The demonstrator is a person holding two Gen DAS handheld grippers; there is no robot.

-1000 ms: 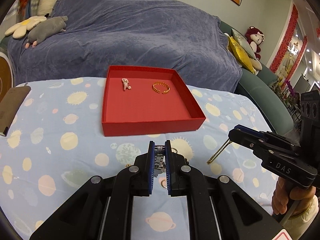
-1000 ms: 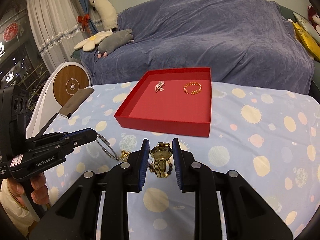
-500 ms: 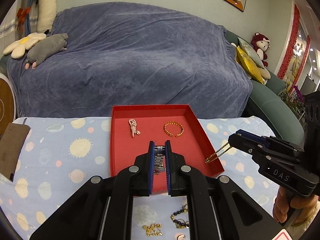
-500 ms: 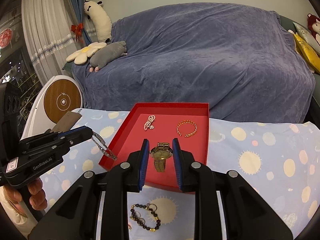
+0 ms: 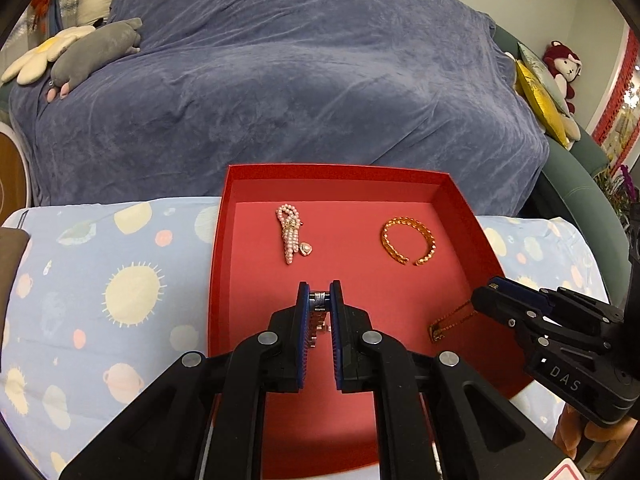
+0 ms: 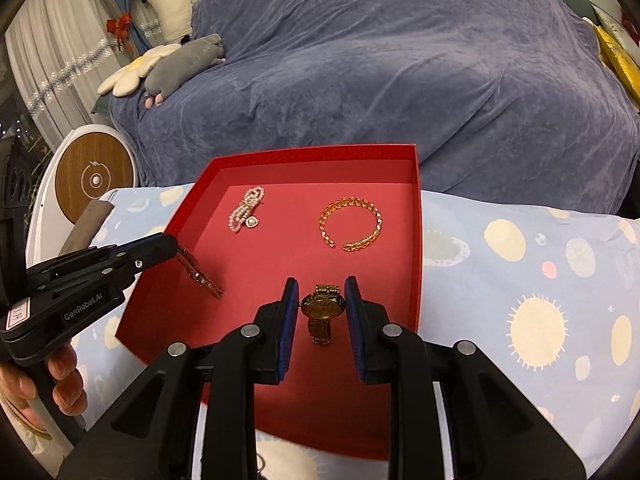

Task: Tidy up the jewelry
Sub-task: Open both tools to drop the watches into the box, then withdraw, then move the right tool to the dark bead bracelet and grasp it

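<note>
Room inside the red tray

The near half of the red tray (image 6: 416,264) floor is bare. At the back lie a pearl clip (image 6: 245,214) and a gold bangle (image 6: 351,228), well apart, with a wide gap between them. Low walls ring the tray. Behind it the blue-covered sofa (image 6: 380,64) blocks the way.

Red tray (image 5: 218,256) on planet-print tablecloth (image 5: 120,292)

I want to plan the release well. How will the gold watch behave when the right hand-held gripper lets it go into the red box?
The gold watch, pinched at its case by the right hand-held gripper, has a band hanging limp, so it probably flops and folds. Metal links suggest some weight for its size. On the smooth floor of the red box it may slide a little.
</note>
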